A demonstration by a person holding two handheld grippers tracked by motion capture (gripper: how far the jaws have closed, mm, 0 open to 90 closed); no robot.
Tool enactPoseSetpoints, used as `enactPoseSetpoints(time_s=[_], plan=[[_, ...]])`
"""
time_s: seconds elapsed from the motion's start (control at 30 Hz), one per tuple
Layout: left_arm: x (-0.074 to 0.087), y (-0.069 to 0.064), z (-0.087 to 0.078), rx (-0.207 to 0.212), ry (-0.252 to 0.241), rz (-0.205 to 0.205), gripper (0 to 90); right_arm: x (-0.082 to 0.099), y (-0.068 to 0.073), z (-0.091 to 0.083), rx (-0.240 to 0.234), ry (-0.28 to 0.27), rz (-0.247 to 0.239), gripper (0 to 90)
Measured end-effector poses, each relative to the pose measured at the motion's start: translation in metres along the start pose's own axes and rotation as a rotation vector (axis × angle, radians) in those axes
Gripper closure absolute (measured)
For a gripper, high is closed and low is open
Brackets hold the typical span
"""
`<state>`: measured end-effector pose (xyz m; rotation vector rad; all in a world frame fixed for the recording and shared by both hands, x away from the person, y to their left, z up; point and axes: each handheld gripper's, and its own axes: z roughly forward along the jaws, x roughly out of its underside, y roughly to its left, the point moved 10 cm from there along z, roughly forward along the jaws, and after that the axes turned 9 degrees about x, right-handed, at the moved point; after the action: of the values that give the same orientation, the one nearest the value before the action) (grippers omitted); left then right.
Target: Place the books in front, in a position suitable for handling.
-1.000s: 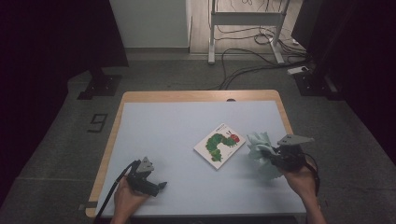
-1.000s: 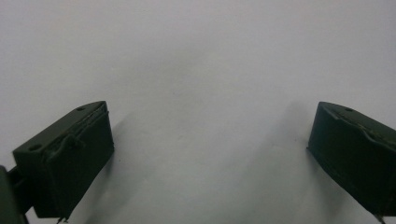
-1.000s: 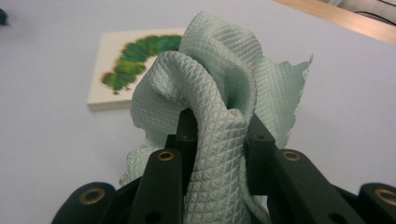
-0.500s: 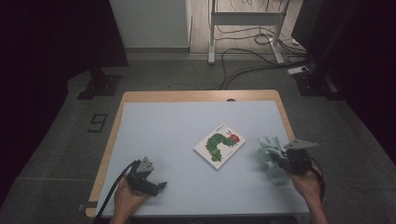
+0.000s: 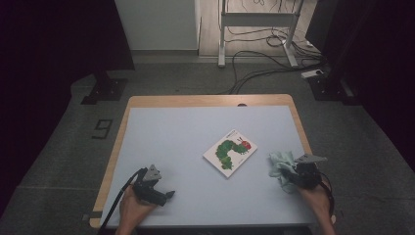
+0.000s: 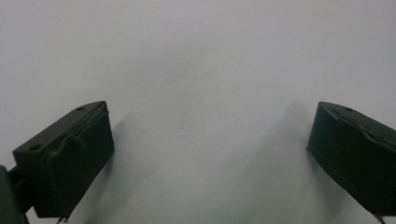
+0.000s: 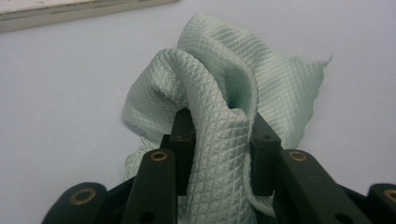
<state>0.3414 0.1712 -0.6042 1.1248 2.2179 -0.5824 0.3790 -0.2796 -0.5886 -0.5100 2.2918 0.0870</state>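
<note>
Cloth (image 7: 219, 107), pale green with a diamond weave, sits bunched between the fingers (image 7: 184, 135) of the right gripper (image 7: 219, 140), which pinch a thick fold of it; those fingers have just been easing apart a little, yet the fabric is still wedged between the pads. In the high view the cloth (image 5: 280, 165) lies crumpled on the light blue counter (image 5: 195, 142) near its right edge, with the right gripper (image 5: 293, 177) at its near side and the person's right hand (image 5: 313, 193) behind it. A picture book (image 5: 230, 152) with a green caterpillar on its cover lies flat near the middle of the counter, well apart from the cloth. The left gripper (image 5: 166, 195) rests low over the counter's near left part, held in the left hand (image 5: 132, 208). Its fingers (image 6: 70, 158) stand wide apart with bare counter between them.
</note>
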Motion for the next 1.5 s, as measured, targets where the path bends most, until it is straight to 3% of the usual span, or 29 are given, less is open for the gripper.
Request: enactPoseSetpoints(time_s=[0.27,0.53,0.73,1.0,1.23,1.5], plan=[[0.0,0.0,0.0,-0.001,0.0,0.0,0.0,0.003,0.0,0.002,-0.007,0.007,0.012,60.8],[0.0,0.0,0.0,0.0,0.001,0.0,0.0,-0.001,0.0,-0.006,0.018,0.033,0.007,36.2],[0.0,0.0,0.0,0.0,0.0,0.0,0.0,-0.01,-0.001,-0.018,0.039,0.022,-0.012,26.6],[0.0,0.0,0.0,0.0,0.001,0.0,0.0,-0.03,0.01,-0.032,0.01,-0.027,-0.034,17.9],[0.0,0.0,0.0,0.0,0.001,0.0,0.0,-0.043,0.019,-0.028,-0.009,-0.042,-0.041,13.1],[0.0,0.0,0.0,0.0,0.001,0.0,0.0,-0.058,0.034,-0.011,-0.043,-0.038,-0.066,5.8]])
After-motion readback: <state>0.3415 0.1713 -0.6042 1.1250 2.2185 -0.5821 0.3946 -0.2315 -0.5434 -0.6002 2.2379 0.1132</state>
